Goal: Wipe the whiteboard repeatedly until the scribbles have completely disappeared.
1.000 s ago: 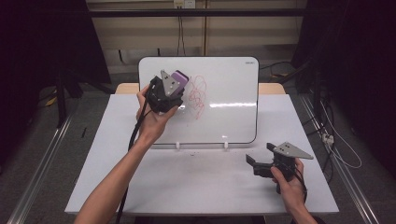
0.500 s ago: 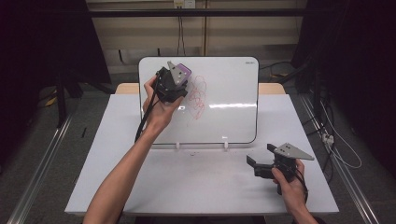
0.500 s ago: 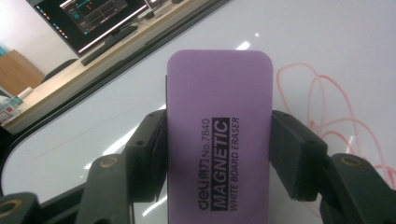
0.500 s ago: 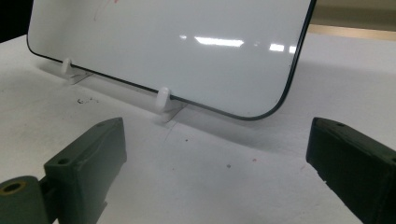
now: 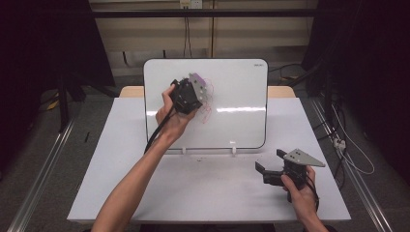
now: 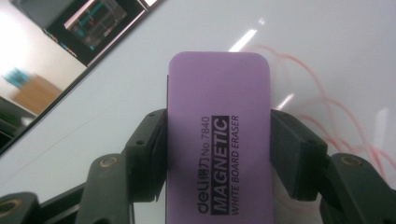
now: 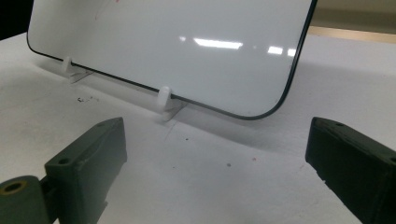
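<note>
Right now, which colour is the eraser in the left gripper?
Purple, with black lettering; the eraser shows best in the left gripper view.

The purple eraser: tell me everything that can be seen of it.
The purple eraser is a flat, rounded-corner block, plastic by its look, printed in black with "deli No.7840 MAGNETIC WHITE BOARD ERASER". The left gripper is shut on it, a black jaw pressing each long side, its far end sticking out beyond them. It is held at the whiteboard, just left of faint red scribbles; whether its underside touches the board cannot be told.
</note>
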A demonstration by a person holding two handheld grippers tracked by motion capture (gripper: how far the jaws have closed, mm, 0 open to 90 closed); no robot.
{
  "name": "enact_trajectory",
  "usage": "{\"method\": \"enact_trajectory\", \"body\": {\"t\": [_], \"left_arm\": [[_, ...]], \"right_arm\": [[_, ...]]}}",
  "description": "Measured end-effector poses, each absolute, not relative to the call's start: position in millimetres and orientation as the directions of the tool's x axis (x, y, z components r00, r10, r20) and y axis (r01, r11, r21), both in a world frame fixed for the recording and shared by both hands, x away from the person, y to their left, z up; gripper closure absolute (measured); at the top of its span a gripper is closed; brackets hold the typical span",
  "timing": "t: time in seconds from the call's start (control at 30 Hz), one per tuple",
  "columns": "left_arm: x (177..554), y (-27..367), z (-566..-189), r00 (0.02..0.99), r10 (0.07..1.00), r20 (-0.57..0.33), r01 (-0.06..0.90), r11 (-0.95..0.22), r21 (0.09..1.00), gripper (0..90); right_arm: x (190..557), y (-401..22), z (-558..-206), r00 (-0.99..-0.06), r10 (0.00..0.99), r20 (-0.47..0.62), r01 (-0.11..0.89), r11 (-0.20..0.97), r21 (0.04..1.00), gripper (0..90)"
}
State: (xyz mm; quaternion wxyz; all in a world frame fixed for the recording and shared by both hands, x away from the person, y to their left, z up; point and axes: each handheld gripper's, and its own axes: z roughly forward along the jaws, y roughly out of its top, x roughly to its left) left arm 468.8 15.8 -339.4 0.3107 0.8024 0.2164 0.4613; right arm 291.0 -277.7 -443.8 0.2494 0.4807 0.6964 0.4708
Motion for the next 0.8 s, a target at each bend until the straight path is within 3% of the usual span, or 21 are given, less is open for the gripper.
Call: {"method": "enact_trajectory", "body": {"t": [0.13,0.43,0.8], "left_arm": [[475,25,-333,0.516,0.668,0.537,0.09,-0.666,0.741,41.4],[502,50,-306,0.452,0.767,0.456,0.166,-0.575,0.801,41.4],[474,9,-336,0.49,0.656,0.574,0.083,-0.691,0.718,41.4]], "right_arm": [[290,-278,-443,-0.417,0.903,0.105,0.433,0.096,0.896,5.0],[290,-280,-444,-0.412,0.903,0.12,0.439,0.082,0.895,4.4],[290,-279,-444,-0.419,0.9,0.118,0.441,0.088,0.893,4.2]]}}
